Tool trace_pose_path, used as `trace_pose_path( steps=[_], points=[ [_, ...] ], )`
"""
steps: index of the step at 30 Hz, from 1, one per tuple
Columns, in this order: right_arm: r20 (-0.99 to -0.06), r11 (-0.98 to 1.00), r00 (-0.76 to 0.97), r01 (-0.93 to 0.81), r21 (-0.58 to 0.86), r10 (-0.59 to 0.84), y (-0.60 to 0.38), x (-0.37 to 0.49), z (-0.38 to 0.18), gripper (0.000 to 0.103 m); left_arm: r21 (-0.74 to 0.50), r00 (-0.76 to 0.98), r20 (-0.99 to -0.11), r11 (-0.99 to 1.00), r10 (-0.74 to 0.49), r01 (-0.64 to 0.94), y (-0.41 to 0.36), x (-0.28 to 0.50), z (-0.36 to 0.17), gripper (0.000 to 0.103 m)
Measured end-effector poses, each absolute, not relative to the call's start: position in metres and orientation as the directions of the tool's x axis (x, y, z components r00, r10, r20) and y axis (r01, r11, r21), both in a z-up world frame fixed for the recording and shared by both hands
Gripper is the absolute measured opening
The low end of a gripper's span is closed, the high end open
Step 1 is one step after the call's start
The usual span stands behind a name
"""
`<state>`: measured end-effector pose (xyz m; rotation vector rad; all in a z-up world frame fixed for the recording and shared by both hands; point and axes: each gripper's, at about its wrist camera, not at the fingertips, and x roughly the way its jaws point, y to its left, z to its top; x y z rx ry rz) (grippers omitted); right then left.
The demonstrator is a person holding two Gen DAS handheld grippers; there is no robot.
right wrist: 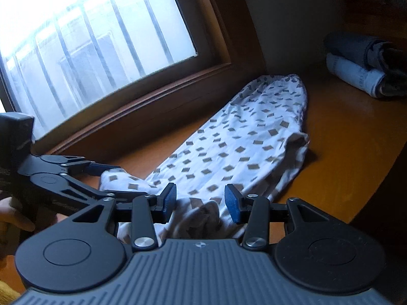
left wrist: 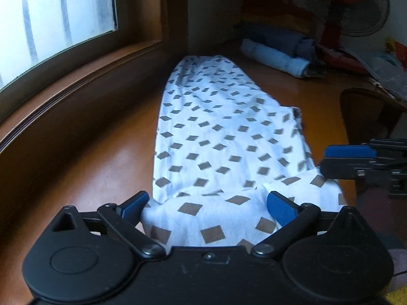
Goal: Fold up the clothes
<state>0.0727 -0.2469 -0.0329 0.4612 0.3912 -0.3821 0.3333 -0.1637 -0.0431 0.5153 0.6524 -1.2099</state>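
Note:
A white garment with brown diamonds (left wrist: pixel 216 132) lies stretched lengthwise on the brown wooden table (left wrist: pixel 101 167), its far end near the wall. My left gripper (left wrist: pixel 207 206) is open at the near end, with a raised fold of the cloth between its blue pads (left wrist: pixel 281 208). In the left wrist view my right gripper (left wrist: pixel 325 160) comes in from the right, at the garment's near right corner. In the right wrist view the right gripper (right wrist: pixel 201 200) is open over bunched cloth of the garment (right wrist: pixel 236 147). The left gripper (right wrist: pixel 127 180) sits at its left, over the near corner.
A window (left wrist: pixel 51 25) with a wooden sill runs along the left. Rolled and folded clothes (left wrist: pixel 277 53) lie at the table's back right, with a standing fan (left wrist: pixel 356 7) behind them. A dark chair back (left wrist: pixel 361 111) stands by the table's right edge (right wrist: pixel 376 178).

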Motion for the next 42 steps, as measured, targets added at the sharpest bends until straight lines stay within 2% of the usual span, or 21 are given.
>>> trace_pose_path(
  steps=[10,13,15,17,22,27,32,37,42],
  points=[
    [-0.514,0.871,0.846,0.353,0.341,-0.142,-0.257,0.09,-0.052,0.046,0.047,0.255,-0.731,0.326,-0.633,0.944,-0.196,0.34,-0.059,0.103],
    [-0.525,0.864,0.841,0.353,0.359,-0.126,-0.261,0.092,-0.058,0.053,0.033,0.247,-0.733,0.33,-0.634,0.944,-0.197,0.343,-0.062,0.103],
    [-0.527,0.852,0.841,0.362,0.378,-0.124,-0.264,0.092,-0.061,0.054,0.032,0.241,-0.73,0.321,-0.639,0.947,-0.195,0.343,-0.059,0.103],
    [-0.522,0.843,0.842,0.375,0.385,-0.137,-0.262,0.09,-0.059,0.055,0.056,0.244,-0.718,0.294,-0.652,0.954,-0.19,0.34,-0.053,0.103],
    [-0.491,0.825,0.844,0.427,0.37,-0.217,-0.25,0.079,-0.047,0.064,0.118,0.257,-0.669,0.241,-0.697,0.963,-0.162,0.331,-0.031,0.102],
    [-0.485,0.81,0.826,0.479,0.338,-0.286,-0.227,0.063,-0.036,0.066,0.095,0.26,-0.641,0.261,-0.723,0.961,-0.116,0.336,-0.022,0.103],
    [-0.527,0.805,0.79,0.515,0.296,-0.312,-0.2,0.052,-0.042,0.075,0.039,0.19,-0.682,0.224,-0.706,0.974,-0.084,0.346,-0.042,0.102],
    [-0.566,0.834,0.758,0.511,0.21,-0.323,-0.181,0.066,-0.051,0.075,-0.006,0.151,-0.698,0.217,-0.7,0.976,-0.083,0.347,-0.066,0.102],
    [-0.563,0.858,0.753,0.494,0.141,-0.341,-0.176,0.078,-0.059,0.074,0.008,0.133,-0.691,0.177,-0.711,0.984,-0.092,0.341,-0.074,0.092]
  ],
)
